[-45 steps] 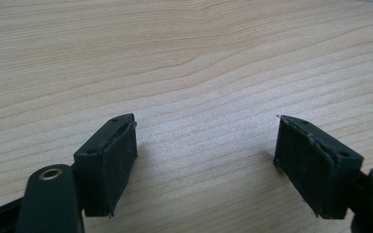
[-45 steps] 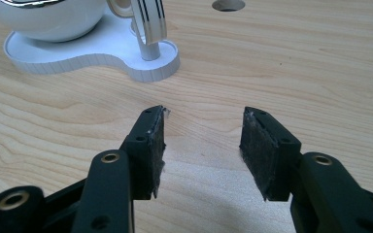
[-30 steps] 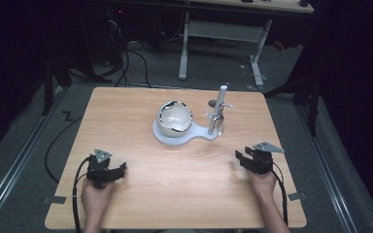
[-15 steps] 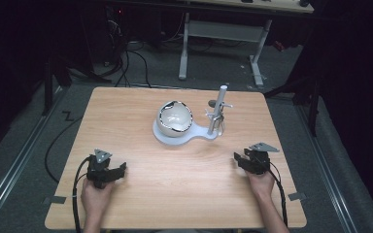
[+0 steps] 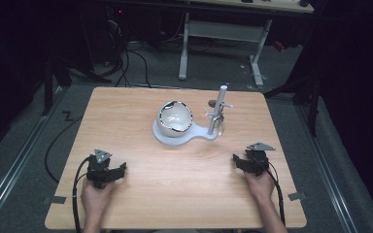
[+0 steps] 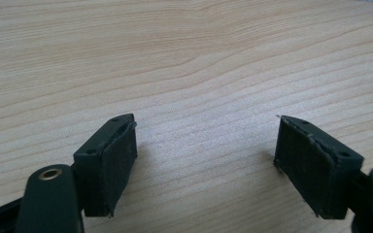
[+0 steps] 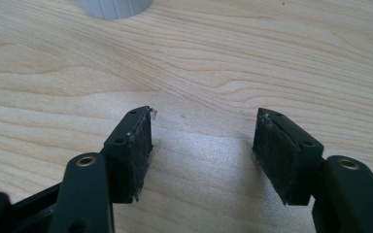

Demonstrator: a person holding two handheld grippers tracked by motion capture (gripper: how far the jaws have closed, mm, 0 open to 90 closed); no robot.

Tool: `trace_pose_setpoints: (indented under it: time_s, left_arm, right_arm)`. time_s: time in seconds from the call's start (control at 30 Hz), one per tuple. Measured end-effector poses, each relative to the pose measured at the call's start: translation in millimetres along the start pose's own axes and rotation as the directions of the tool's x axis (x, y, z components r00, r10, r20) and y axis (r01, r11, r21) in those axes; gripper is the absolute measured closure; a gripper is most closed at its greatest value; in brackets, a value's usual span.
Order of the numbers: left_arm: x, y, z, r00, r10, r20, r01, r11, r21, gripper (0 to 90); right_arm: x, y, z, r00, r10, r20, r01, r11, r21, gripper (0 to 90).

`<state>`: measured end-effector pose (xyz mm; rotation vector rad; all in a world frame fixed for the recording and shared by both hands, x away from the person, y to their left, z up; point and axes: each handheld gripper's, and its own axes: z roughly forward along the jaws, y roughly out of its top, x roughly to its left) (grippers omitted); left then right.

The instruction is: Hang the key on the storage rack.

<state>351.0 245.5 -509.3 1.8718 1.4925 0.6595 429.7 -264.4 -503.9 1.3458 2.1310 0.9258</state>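
Note:
A white bowl (image 5: 175, 119) sits on a pale grey stand (image 5: 167, 138) at the middle of the wooden table (image 5: 175, 189). From the stand's right end rises a white post (image 5: 218, 109) with small arms. My left gripper (image 5: 119, 171) rests low on the table at the front left, held by a hand, open with nothing between its jaws (image 6: 206, 155). My right gripper (image 5: 236, 162) rests at the front right, also open and empty (image 7: 201, 145). The stand's rounded edge (image 7: 114, 7) shows at the top of the right gripper view.
Cables trail from both grippers toward the table's front edge. Beyond the table's far edge stand a white desk frame (image 5: 223, 34) and floor cables (image 5: 126, 53). Bare wood lies between the grippers and the stand.
The right gripper has slid slightly toward the front of the table and a little left. The left gripper, the bowl and the stand have not moved.

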Motion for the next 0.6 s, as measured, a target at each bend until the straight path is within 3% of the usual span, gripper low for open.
trace_pose_setpoints:
  time_s: [0.6]
  left_arm:
    - [0.0,0.0,0.0,1.0,0.001,0.001,-0.001,1.0,0.0,23.5]
  right_arm:
    - [-0.3,-0.1,0.0,1.0,0.002,-0.002,-0.002,1.0,0.002,37.6]
